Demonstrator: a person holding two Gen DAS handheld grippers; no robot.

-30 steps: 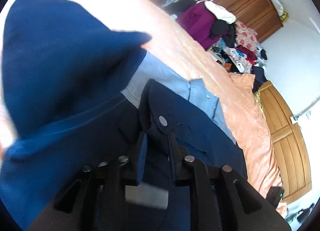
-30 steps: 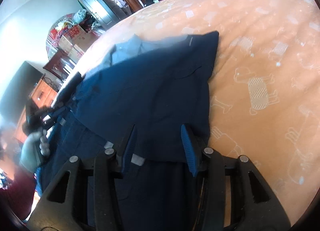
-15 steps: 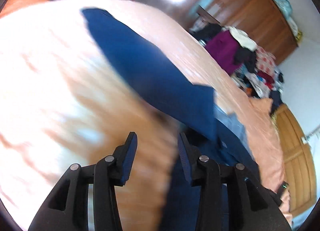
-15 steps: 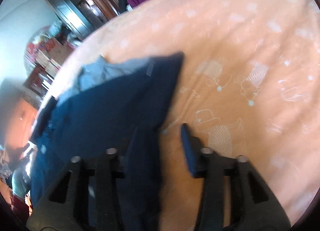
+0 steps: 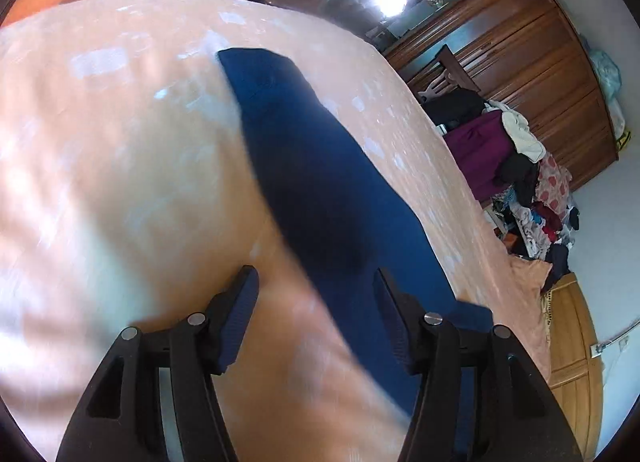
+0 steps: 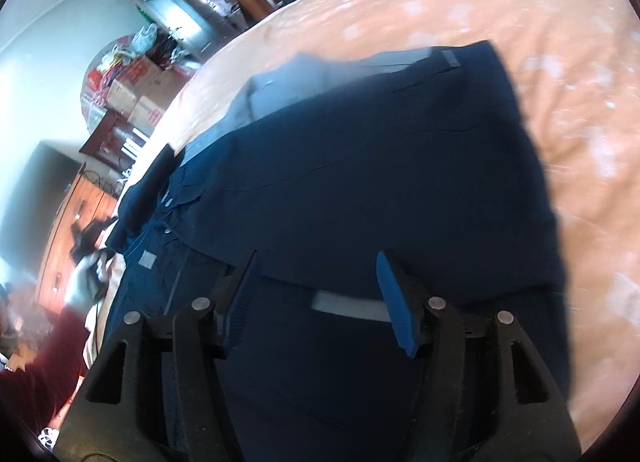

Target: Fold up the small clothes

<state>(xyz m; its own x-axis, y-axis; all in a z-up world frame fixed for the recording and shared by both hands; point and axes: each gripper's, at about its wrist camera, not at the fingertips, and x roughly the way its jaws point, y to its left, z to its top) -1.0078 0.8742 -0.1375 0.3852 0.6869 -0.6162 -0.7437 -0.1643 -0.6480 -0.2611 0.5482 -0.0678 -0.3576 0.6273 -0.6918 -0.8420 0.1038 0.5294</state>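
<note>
Left wrist view: navy garment [image 5: 320, 190] stretches in a long strip across the peach bedspread [image 5: 100, 182]; left gripper [image 5: 316, 294] gapes, empty. Right gripper [image 6: 316, 274], also spread and empty, hovers over the folded navy cloth and its grey lining [image 6: 288, 82]. Wooden wardrobe [image 5: 520, 62] and clothes pile [image 5: 528, 190] stand beyond; edges blurred.

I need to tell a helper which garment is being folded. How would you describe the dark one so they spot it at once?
Start at the orange bedspread covering the bed. On it lies the navy garment, spread flat in front of the right hand-held gripper. Unlike the pale blue shirt peeking out behind it, it is dark and has small grey tabs.
</note>
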